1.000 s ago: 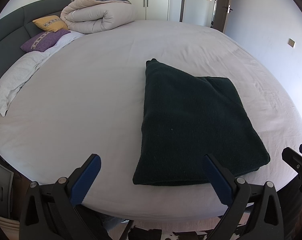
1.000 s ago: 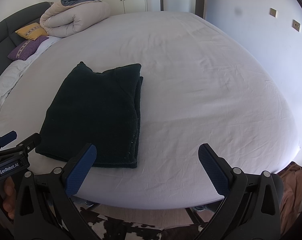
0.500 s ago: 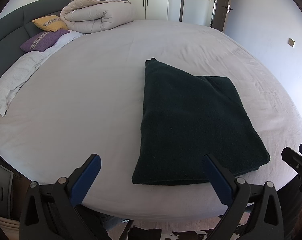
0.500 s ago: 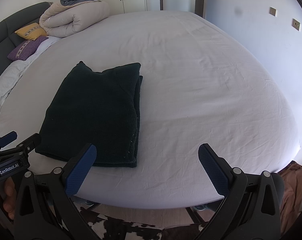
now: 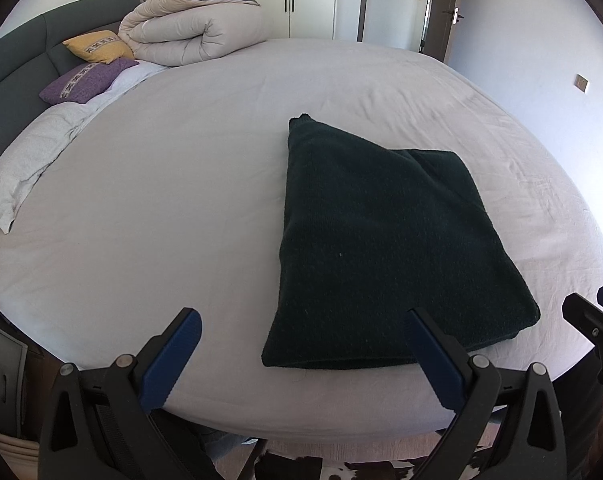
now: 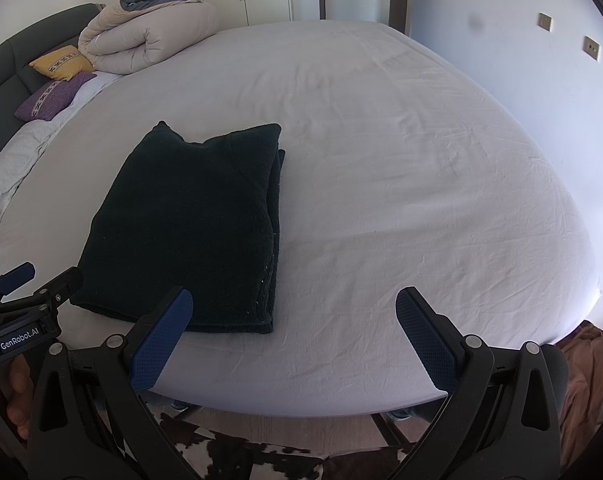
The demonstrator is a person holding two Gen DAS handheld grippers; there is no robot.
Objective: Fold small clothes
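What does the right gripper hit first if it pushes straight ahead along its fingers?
Probably the bare bed sheet. The right gripper is open and empty, pointing over the near mattress edge; the folded dark garment lies left of its line. Depth is uncertain, so it might clear the bed.

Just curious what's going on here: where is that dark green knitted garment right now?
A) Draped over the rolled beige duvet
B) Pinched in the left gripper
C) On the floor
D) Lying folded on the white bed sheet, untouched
D: the dark green knitted garment lies folded flat on the white bed sheet, with both the left gripper and right gripper open and clear of it.
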